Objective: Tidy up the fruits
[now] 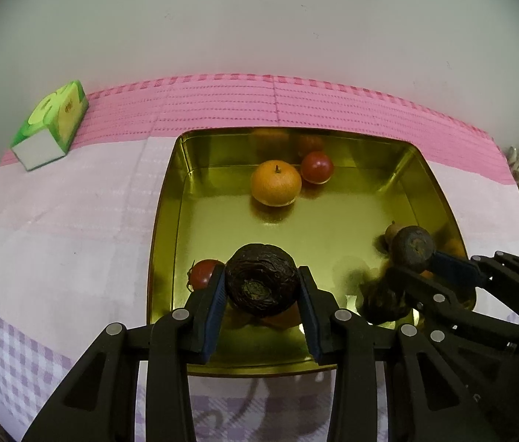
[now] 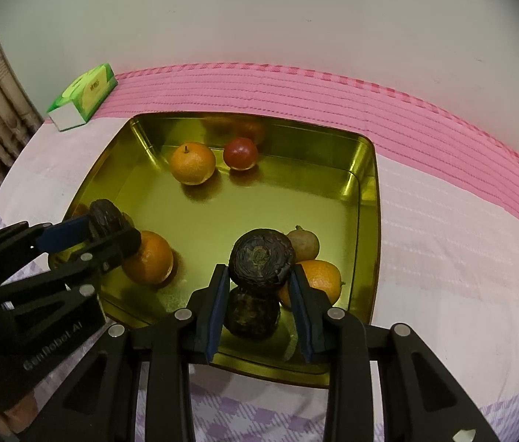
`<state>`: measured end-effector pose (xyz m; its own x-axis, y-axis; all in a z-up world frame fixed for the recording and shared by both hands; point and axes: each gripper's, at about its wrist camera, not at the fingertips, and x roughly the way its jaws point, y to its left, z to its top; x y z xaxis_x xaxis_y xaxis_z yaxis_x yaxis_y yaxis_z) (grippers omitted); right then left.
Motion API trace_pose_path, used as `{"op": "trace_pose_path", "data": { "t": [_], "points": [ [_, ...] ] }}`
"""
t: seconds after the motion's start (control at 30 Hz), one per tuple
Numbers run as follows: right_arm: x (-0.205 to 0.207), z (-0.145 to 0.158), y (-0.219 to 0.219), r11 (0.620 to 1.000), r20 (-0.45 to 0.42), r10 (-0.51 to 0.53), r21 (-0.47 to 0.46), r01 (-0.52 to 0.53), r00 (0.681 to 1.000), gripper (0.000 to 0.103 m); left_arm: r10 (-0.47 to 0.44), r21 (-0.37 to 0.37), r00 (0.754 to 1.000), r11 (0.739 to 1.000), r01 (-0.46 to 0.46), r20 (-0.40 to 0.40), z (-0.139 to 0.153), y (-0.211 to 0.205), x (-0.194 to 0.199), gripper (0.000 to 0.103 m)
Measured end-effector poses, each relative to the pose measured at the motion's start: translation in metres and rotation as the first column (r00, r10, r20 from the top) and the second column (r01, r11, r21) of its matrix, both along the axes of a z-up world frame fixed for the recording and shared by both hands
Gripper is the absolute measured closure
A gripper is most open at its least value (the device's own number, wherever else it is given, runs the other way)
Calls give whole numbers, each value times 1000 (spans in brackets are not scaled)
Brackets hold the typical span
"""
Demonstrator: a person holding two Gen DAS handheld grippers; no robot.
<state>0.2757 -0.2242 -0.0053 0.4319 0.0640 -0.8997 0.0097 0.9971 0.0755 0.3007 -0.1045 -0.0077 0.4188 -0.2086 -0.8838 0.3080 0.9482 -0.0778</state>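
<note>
While both pairs of fingers hover over the gold tray (image 2: 366, 191), your left gripper (image 1: 262, 287) clamps one dark fruit (image 1: 261, 280) and your right gripper (image 2: 259, 280) another (image 2: 261, 258), lifted for sorting; beyond them lie an orange (image 2: 192, 162) and a red fruit (image 2: 240, 153).

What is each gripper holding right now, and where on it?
The left gripper clamps a dark wrinkled fruit across its sides. The right gripper clamps another dark fruit the same way, above the tray.
</note>
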Motion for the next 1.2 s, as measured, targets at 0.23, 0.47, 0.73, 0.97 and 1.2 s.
{"op": "trace_pose_path", "data": {
  "t": [0.23,0.47,0.73,0.97,1.2],
  "points": [
    [-3,-1,4,1000,-6,0,2,0,1000,71,19,-1,1000,1000,-19,-22,-1,6,-2,64],
    [-9,3,5,1000,5,-10,-4,10,1000,64,29,19,999,999,-28,-27,-1,6,-6,63],
    [-17,9,3,1000,13,-27,2,27,1000,64,38,18,999,999,-38,-12,6,10,-11,63],
    [-25,14,1,999,20,-42,11,41,999,62,45,22,999,999,-45,17,16,10,-17,54],
    [-34,18,1,998,24,-54,19,53,998,62,58,29,997,998,-59,41,26,12,-26,54]
  ]
}}
